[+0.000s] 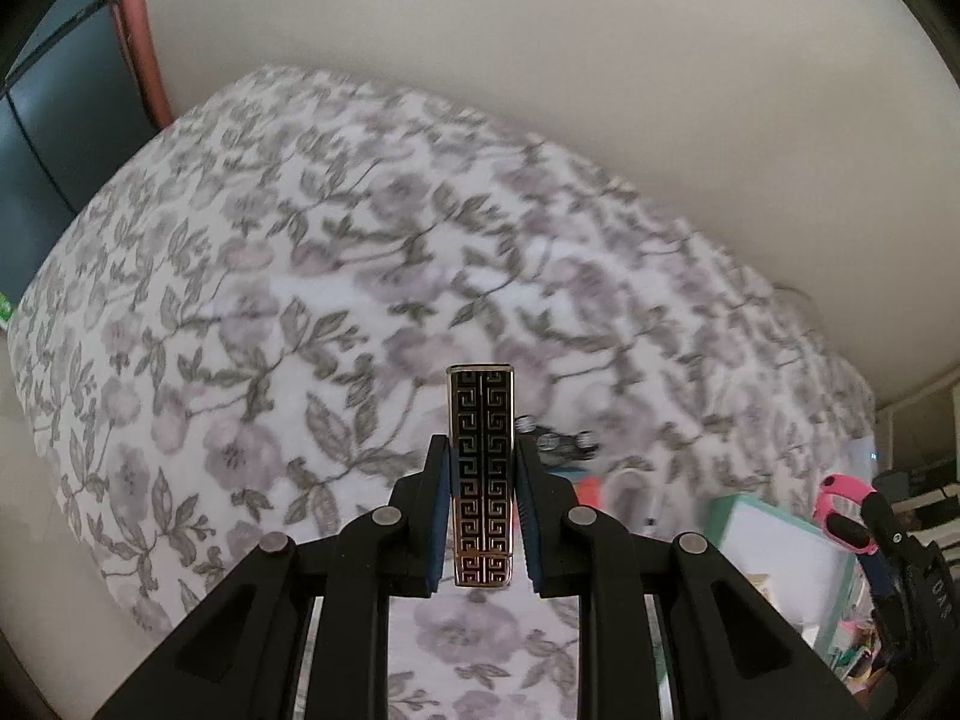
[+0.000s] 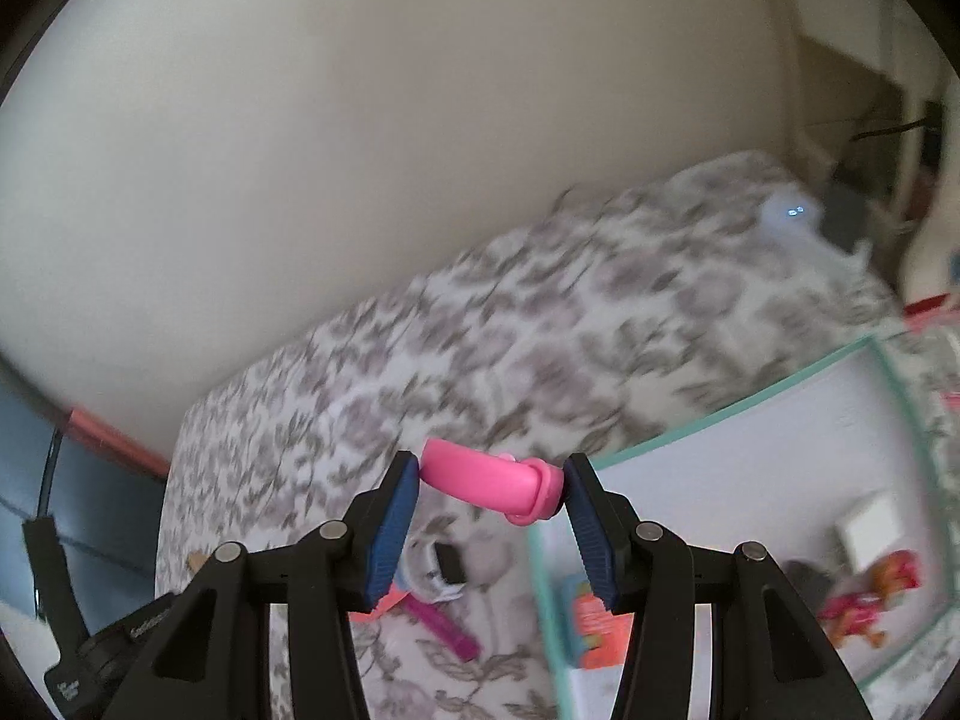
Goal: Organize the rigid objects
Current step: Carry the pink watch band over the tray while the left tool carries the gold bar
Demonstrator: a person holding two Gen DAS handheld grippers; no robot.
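My left gripper (image 1: 483, 450) is shut on a gold and black lighter with a Greek-key pattern (image 1: 482, 474), held upright above the floral bedspread (image 1: 270, 300). My right gripper (image 2: 489, 471) is shut on a pink wristband (image 2: 492, 480), held sideways between the blue pads above the bed. The right gripper with the pink band also shows in the left wrist view (image 1: 846, 519) at the right edge. A white box with a teal rim (image 2: 708, 420) lies below and right of the right gripper, holding small items.
A toy car (image 1: 561, 441) lies on the bed beyond the left gripper. A pink stick (image 2: 447, 630) and a small black object (image 2: 447, 561) lie on the bed left of the box. An orange packet (image 2: 594, 624) and colourful toys (image 2: 870, 600) sit in the box. A pale wall borders the bed.
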